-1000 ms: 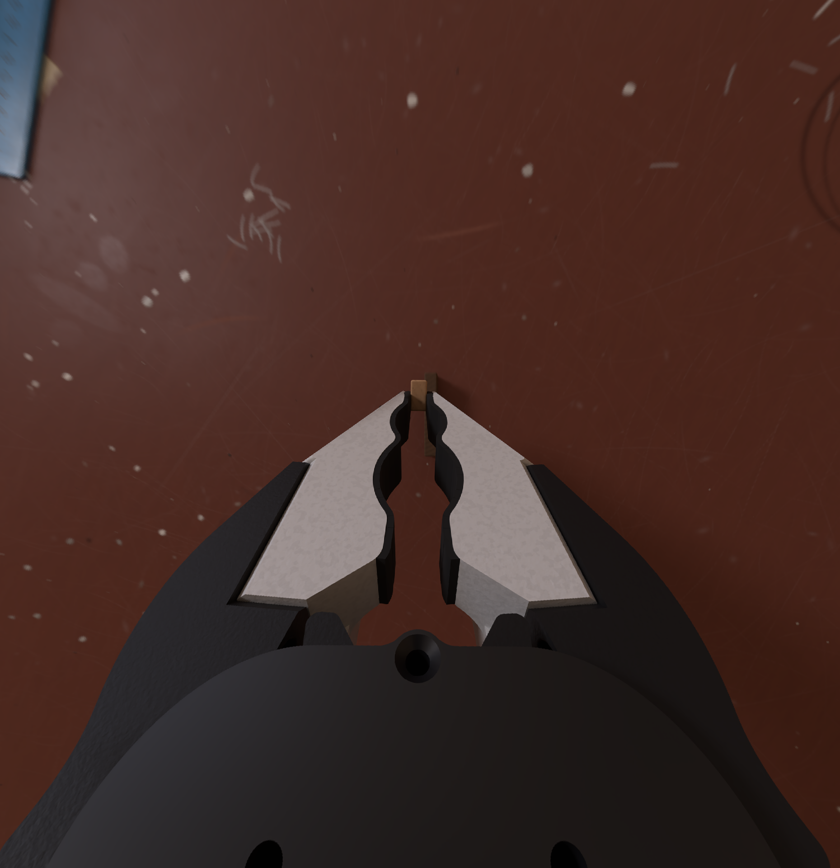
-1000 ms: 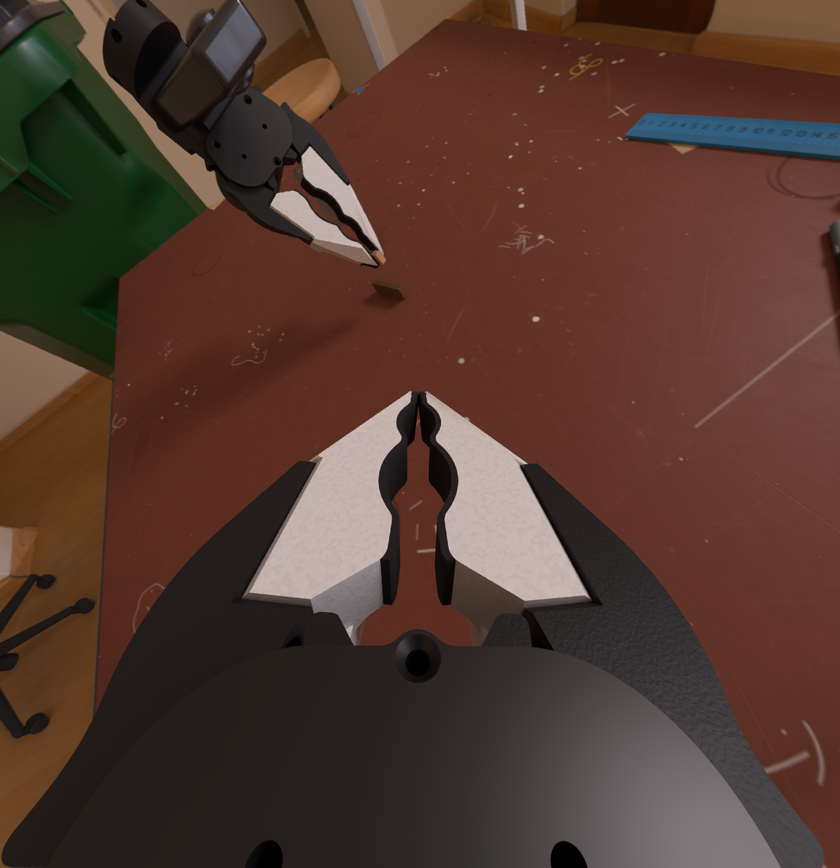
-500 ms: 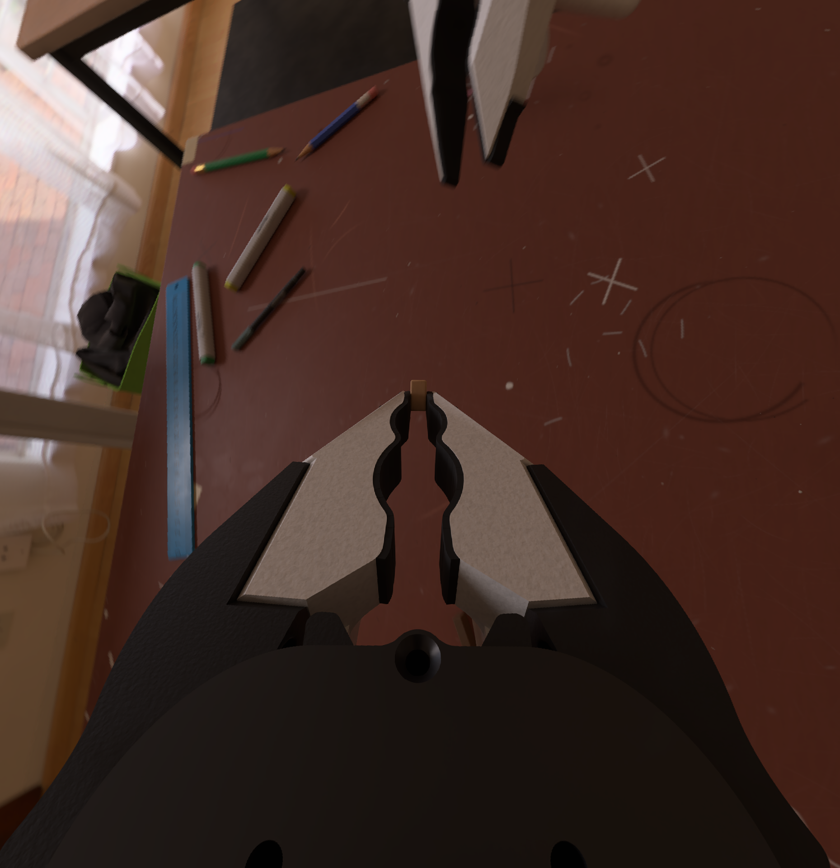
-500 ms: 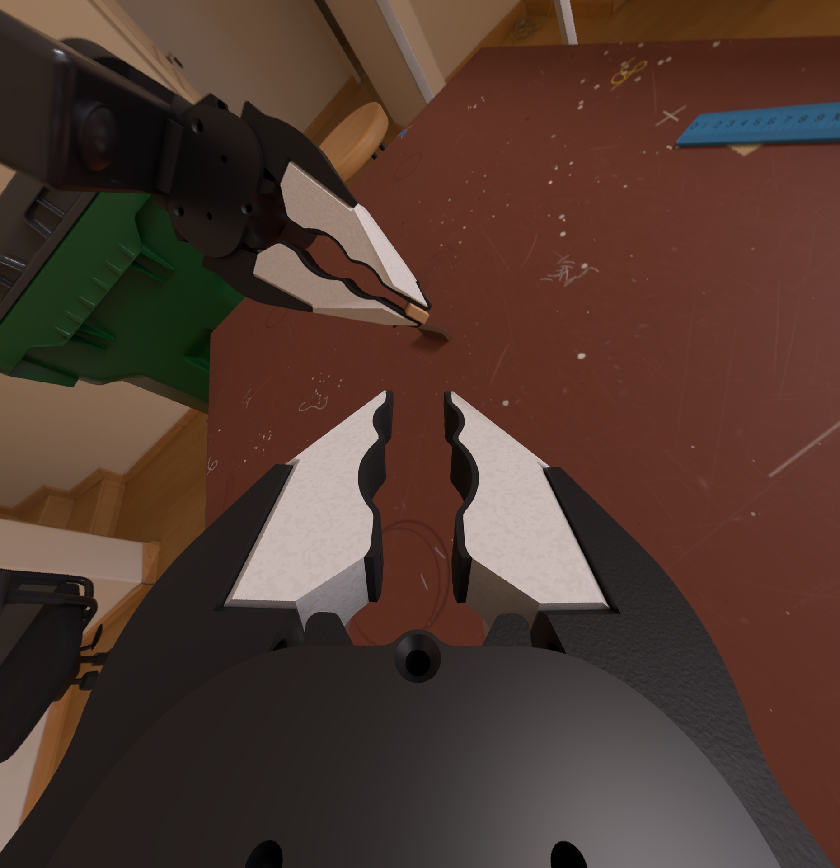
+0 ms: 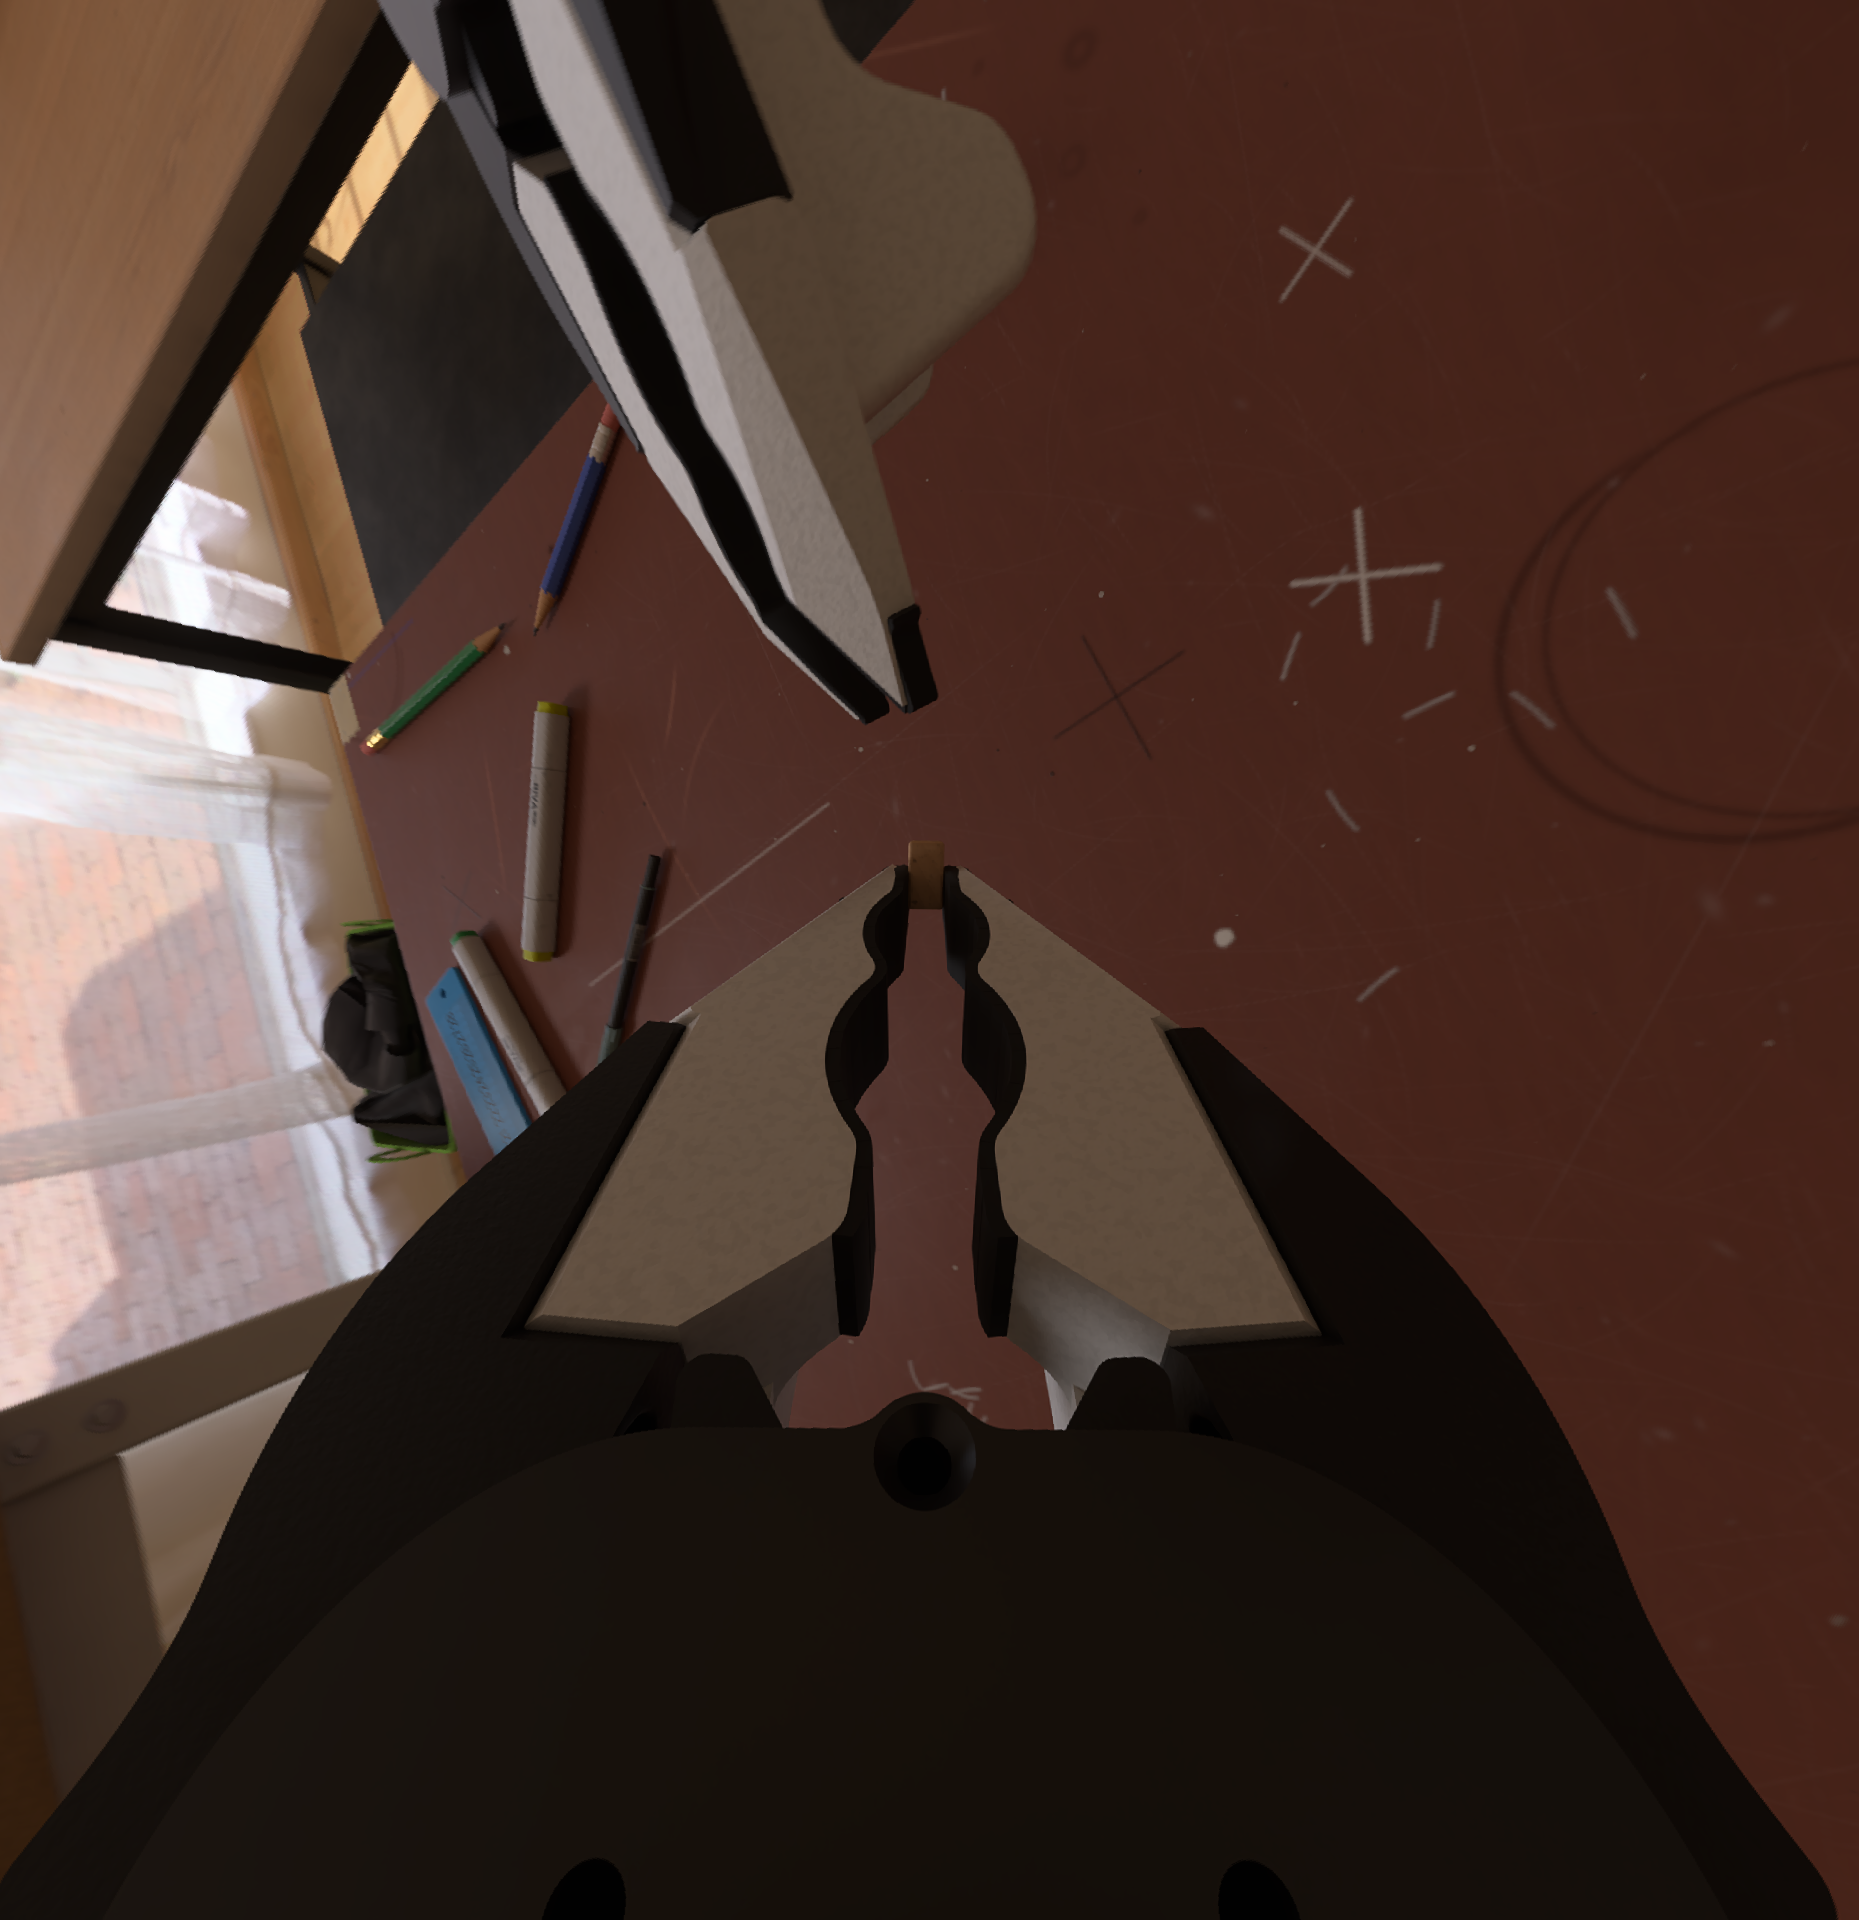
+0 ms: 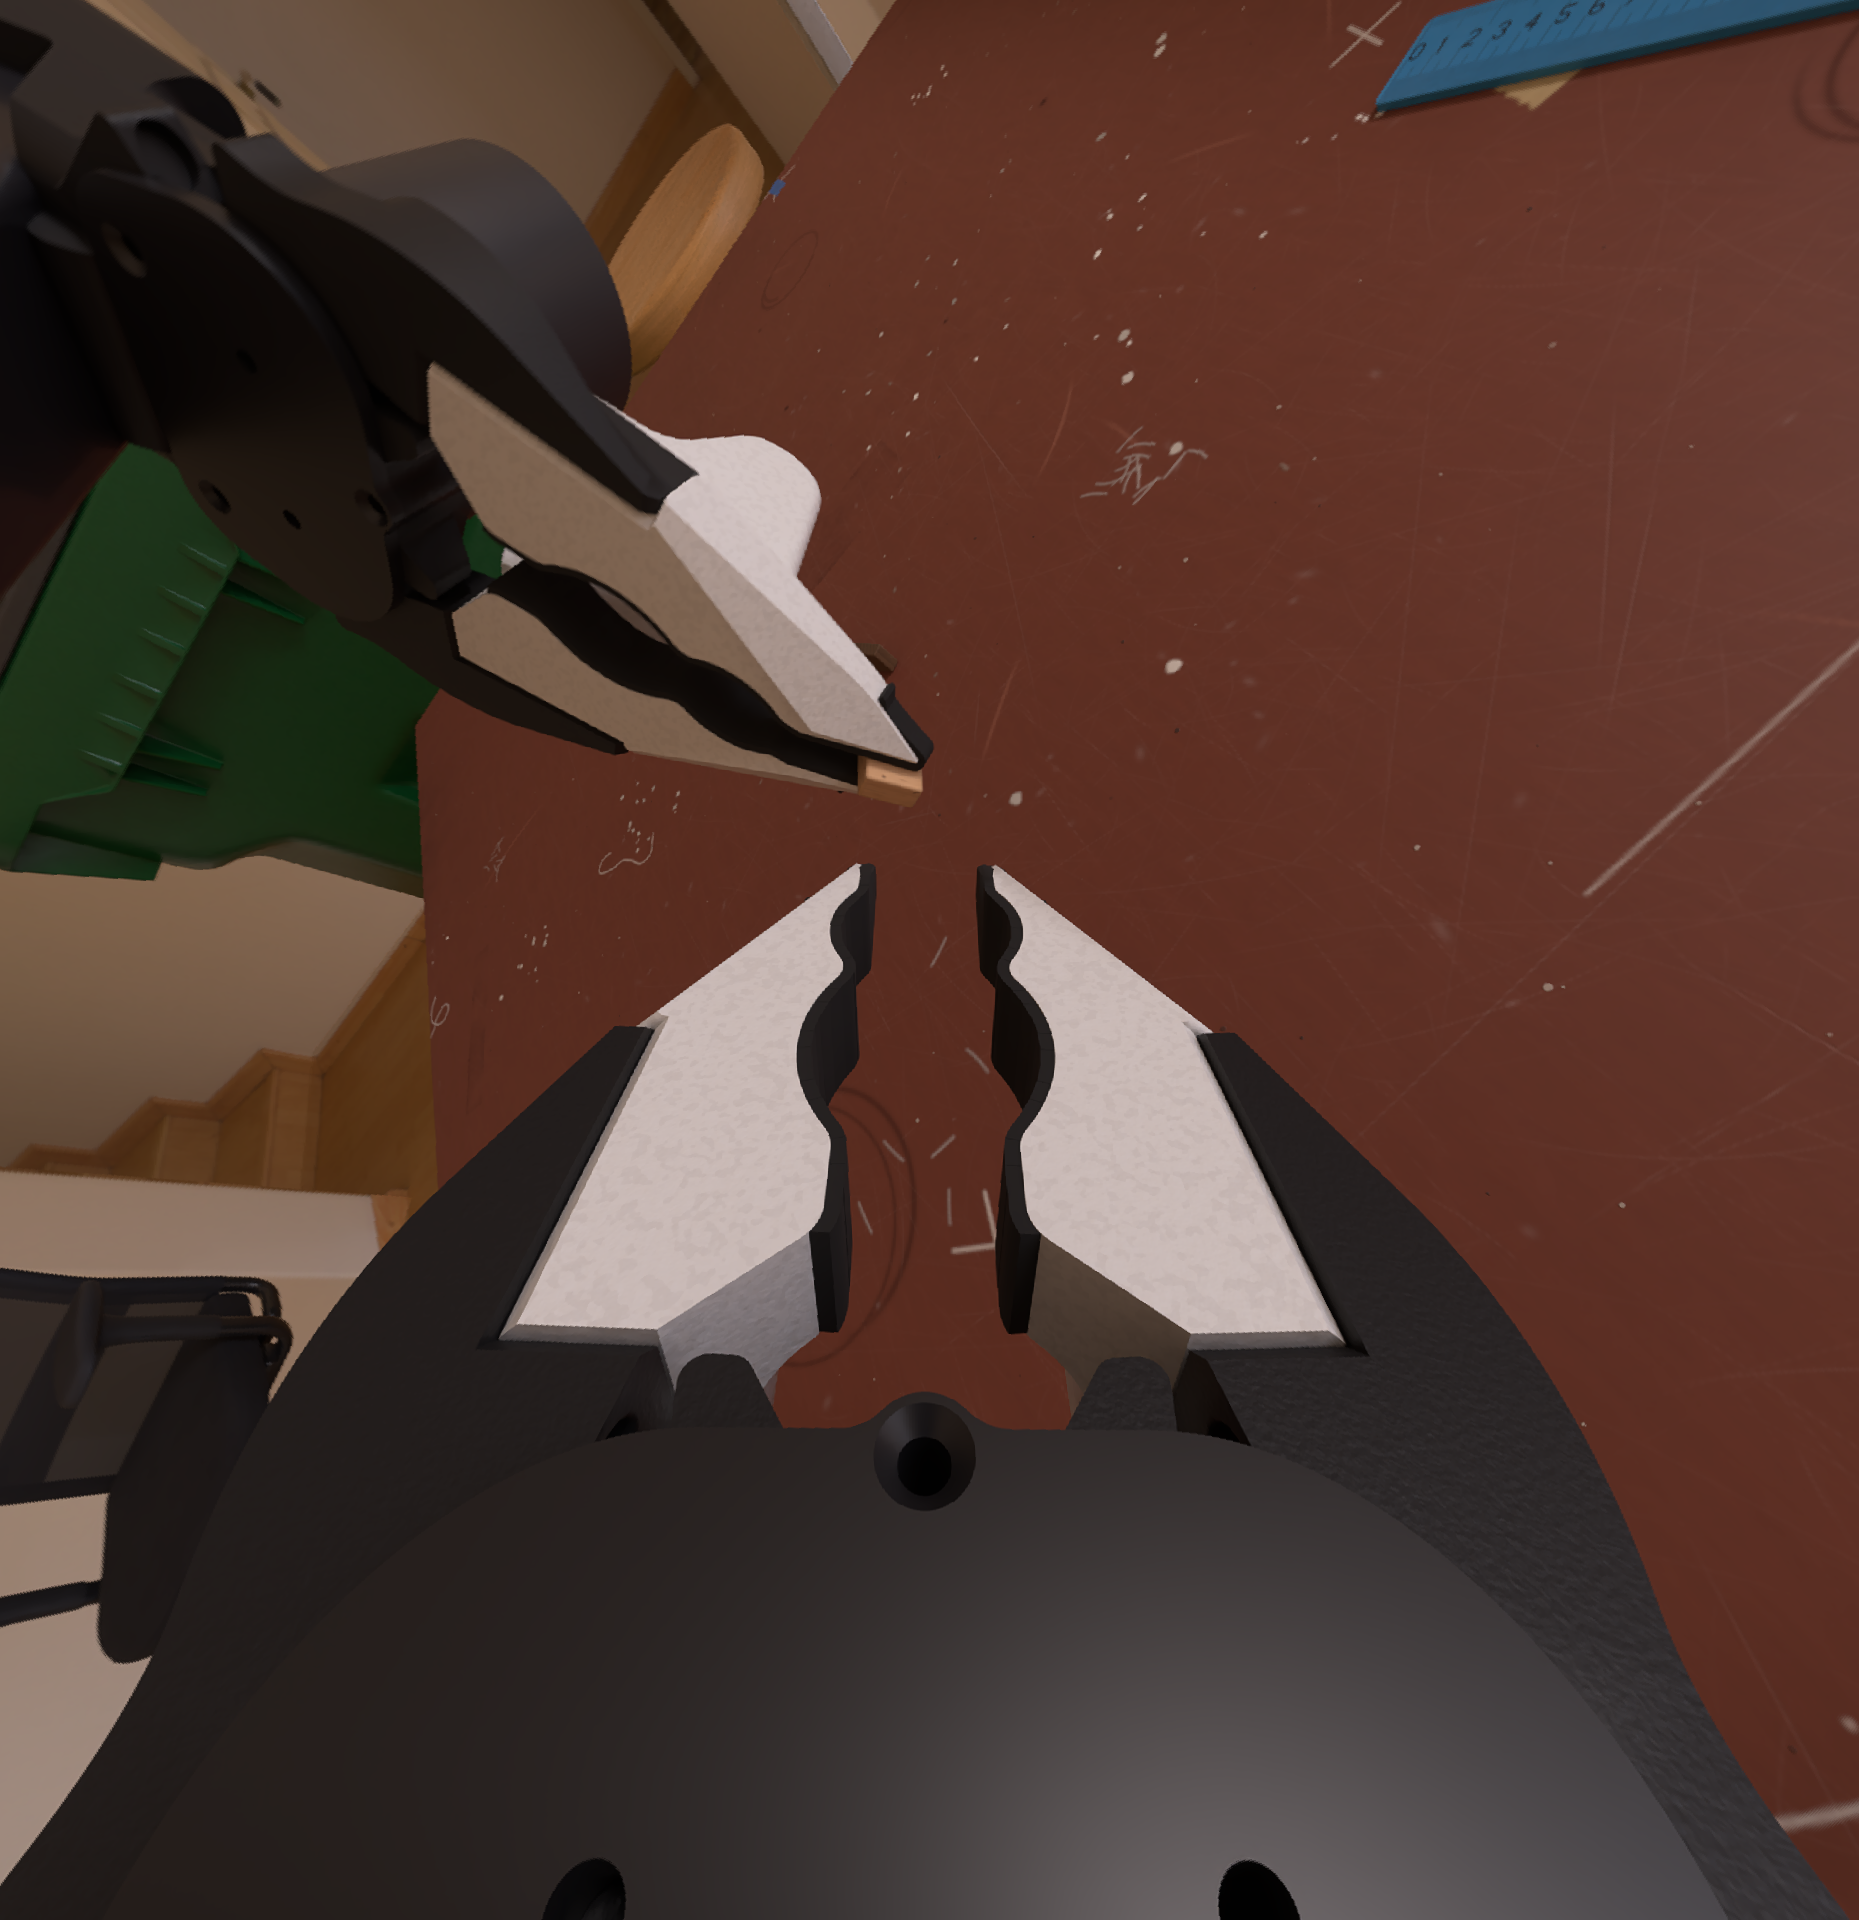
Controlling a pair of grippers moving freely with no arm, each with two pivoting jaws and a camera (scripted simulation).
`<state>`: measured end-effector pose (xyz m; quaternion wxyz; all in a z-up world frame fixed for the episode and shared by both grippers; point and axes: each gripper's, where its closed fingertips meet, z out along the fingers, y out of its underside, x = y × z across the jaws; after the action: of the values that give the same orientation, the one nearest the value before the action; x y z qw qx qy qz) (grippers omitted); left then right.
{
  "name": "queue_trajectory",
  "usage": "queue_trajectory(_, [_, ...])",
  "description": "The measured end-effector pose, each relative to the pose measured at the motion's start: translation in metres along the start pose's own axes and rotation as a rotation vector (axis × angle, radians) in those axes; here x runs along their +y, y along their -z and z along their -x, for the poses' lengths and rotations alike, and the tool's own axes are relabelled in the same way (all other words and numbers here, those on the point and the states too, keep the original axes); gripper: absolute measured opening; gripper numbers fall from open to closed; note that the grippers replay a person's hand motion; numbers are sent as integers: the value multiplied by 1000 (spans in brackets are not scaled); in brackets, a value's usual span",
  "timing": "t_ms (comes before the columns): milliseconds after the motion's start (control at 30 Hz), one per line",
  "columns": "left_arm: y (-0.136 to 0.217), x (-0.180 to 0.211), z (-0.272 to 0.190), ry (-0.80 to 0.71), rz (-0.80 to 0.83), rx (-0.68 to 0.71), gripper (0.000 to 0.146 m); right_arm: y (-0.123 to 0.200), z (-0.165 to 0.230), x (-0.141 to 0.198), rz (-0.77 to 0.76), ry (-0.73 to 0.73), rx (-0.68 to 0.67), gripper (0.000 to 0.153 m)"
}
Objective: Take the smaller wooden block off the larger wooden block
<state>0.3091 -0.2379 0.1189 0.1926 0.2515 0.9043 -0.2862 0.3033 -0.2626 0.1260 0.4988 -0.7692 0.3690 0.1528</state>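
One small wooden block (image 5: 925,873), light and stiff, sits pinched at the very tips of the left claw (image 5: 924,881), lifted above the surface (image 5: 1424,1039); that hold looks shallow and could slip; right claw (image 6: 925,883) spread, empty, facing it.

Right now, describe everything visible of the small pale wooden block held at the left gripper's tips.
The small pale wooden block is a tan, plain-faced piece, pinched between the left gripper fingertips, its end poking past them. It hangs above the scratched reddish-brown table, touching only the fingers, near the open right gripper.
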Motion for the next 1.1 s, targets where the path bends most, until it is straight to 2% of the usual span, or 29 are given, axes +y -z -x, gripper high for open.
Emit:
queue_trajectory(100, [-3, -2, 3, -34, -2, -12, 6, 0, -4, 4, 15, -14, -23, 19])
queue_trajectory(233, [-8, -4, 6, -45, -33, -8, 6, -3, -6, 9, 27, -30, -50, 4])
queue_trajectory(300, [-12, -3, 6, -49, -27, -5, 6, -4, -9, 11, 25, -35, -47, 2])
queue_trajectory(400, [-18, 0, 5, 23, -62, 27, 6, -5, -15, 13, -4, -68, -61, 1])
queue_trajectory(533, [-30, 17, -13, 310, -55, 276, 6, -8, -24, 20, -19, -70, -41, 1])
queue_trajectory(667, [-45, 30, -32, 516, -64, 506, 6, -11, -31, 29, 4, -19, 1, 1])
queue_trajectory(867, [-60, 23, -49, 639, -89, 725, 6, -15, -41, 34, -17, 6, 28, 1])
queue_trajectory(1100, [-67, 18, -55, 714, -116, 858, 6, -20, -43, 33, -53, 69, 15, 1])
